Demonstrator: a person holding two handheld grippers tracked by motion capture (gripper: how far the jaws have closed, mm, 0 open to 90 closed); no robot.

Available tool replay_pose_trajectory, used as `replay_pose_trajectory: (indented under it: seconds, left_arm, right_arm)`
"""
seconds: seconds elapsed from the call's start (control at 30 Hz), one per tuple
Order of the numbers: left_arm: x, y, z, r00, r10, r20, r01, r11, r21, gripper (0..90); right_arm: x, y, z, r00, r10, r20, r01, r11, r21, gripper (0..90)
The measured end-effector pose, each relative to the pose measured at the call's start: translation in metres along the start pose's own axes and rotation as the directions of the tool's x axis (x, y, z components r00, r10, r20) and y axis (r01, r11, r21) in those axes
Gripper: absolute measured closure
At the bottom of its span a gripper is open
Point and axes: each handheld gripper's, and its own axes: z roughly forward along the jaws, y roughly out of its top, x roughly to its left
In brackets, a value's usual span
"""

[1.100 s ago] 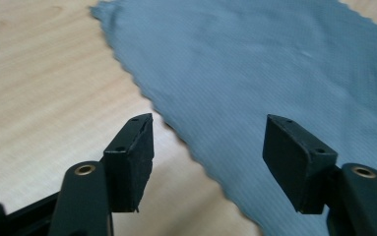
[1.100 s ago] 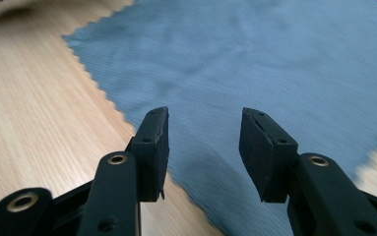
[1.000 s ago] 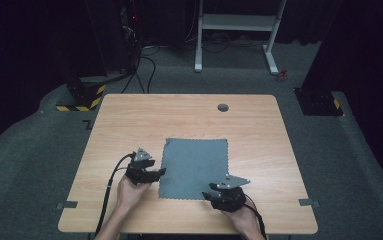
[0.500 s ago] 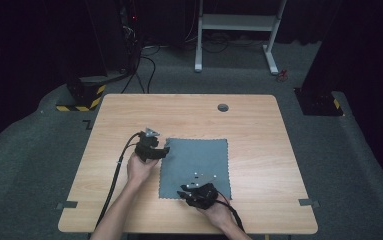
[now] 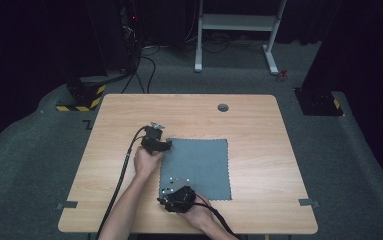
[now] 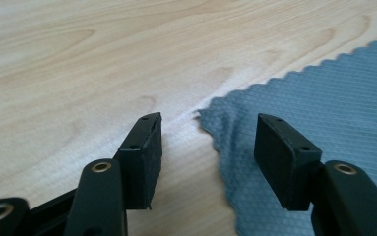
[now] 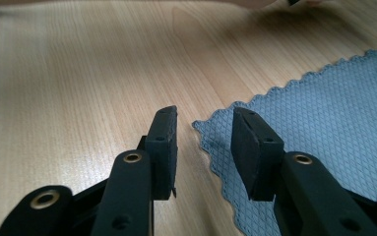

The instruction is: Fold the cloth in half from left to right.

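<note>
Both grippers moved to the grey cloth's [image 5: 199, 167] left corners | fingers apart, closing, nothing clamped | advice: pinch each corner squarely against bench [image 5: 259, 120].

The high view looked down from above the table's [image 5: 259, 115] near side; both gripper views sat low, close — sharing the grey cloth's [image 5: 201, 165] scalloped corners.

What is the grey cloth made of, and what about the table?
The grey cloth looks like thin woven microfibre: a fine diamond texture, zigzag-cut edges, and it wrinkles at the corner. The table looks like pale wood, perhaps laminate: smooth, slightly shiny, with grain lines.
</note>
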Motion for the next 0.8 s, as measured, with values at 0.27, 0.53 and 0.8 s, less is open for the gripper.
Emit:
replay_pose_trajectory:
  seconds: [0.27, 0.53, 0.8]
  left_arm:
    - [0.004, 0.004, 0.004, 1.0000, -0.006, -0.003, 0.006, 0.9999, -0.010, 54.0]
    - [0.004, 0.008, 0.005, 1.0000, 0.006, 0.007, -0.006, 1.0000, 0.000, 63.1]
    - [0.001, 0.012, 0.007, 0.9993, 0.006, 0.036, -0.006, 1.0000, 0.007, 78.7]
  right_arm:
    - [0.006, 0.002, 0.006, 0.9991, -0.037, 0.019, 0.037, 0.999, 0.018, 67.9]
    - [0.005, 0.002, 0.005, 0.9987, -0.035, 0.036, 0.035, 0.999, 0.017, 76.8]
    - [0.006, 0.002, 0.005, 0.9960, -0.047, 0.076, 0.045, 0.999, 0.022, 87.0]
